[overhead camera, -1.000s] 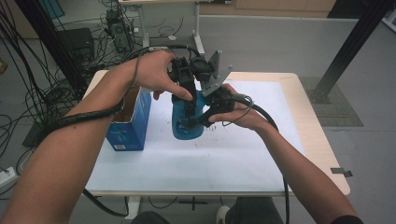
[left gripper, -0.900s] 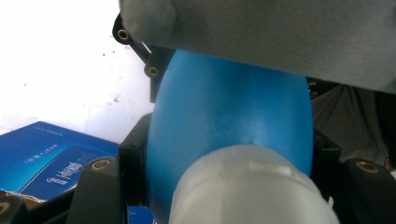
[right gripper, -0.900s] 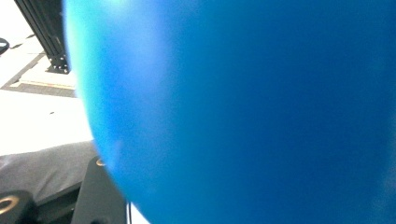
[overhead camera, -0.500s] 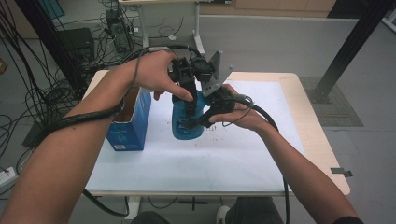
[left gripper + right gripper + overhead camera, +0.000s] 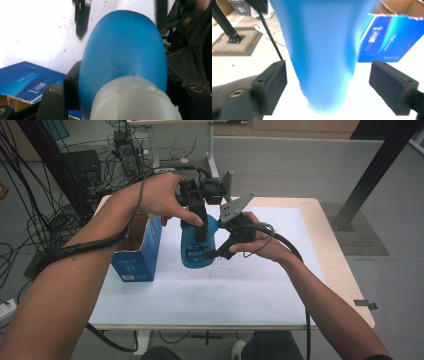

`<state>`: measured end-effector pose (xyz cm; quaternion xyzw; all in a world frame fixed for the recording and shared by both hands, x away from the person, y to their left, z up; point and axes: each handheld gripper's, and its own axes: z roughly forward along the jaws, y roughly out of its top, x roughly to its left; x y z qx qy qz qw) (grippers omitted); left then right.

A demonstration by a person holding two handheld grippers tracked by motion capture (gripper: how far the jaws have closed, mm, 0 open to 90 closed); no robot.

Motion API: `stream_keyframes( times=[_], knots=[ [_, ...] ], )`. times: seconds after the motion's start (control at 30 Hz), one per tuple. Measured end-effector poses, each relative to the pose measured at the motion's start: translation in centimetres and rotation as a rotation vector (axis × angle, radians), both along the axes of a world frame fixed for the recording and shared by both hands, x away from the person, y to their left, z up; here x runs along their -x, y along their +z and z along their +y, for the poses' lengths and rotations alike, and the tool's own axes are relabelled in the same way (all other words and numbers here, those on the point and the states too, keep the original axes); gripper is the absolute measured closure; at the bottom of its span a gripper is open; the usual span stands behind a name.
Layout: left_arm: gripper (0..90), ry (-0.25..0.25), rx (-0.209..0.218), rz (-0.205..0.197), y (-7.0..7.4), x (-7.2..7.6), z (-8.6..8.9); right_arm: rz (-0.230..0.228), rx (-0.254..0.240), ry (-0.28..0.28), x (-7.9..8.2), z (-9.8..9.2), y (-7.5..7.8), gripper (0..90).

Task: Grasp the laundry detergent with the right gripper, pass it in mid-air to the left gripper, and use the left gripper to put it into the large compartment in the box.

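Blue bottle point(image 5: 324, 55) between right claw point(image 5: 328, 87) jaws

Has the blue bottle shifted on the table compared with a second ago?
No. In the high view the blue bottle stands at the same spot beside the blue box, its neck clamped by the left gripper.

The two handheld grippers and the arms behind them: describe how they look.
The left gripper and right gripper are both black, boxy tools with blocky black jaws fastened by brass-coloured screws. Each carries a grey three-cornered plate dotted with small holes on top. A thick black cable trails from each; the left one winds around the left forearm. Both forearms are bare, with no sleeves or gloves.
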<state>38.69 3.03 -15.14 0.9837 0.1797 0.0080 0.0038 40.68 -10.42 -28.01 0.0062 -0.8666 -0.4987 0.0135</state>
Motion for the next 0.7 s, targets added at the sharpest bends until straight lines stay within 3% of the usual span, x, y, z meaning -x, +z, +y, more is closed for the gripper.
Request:
stream_keyframes(
  times=[0.13,0.53,0.7],
  knots=[
    [36.8,0.037,-0.003,-0.007,0.2,-0.2,0.5,0.019,0.013,-0.103,-0.1,-1.3,-0.1,0.0],
    [36.9,0.179,0.040,-0.041,2.8,-1.0,2.9,-0.005,0.097,-0.265,-0.2,-5.6,0.5,0.2],
    [36.9,0.274,0.069,-0.073,4.9,-1.4,4.5,0.015,0.143,-0.398,0.0,-7.7,0.7,0.2]
  ],
)
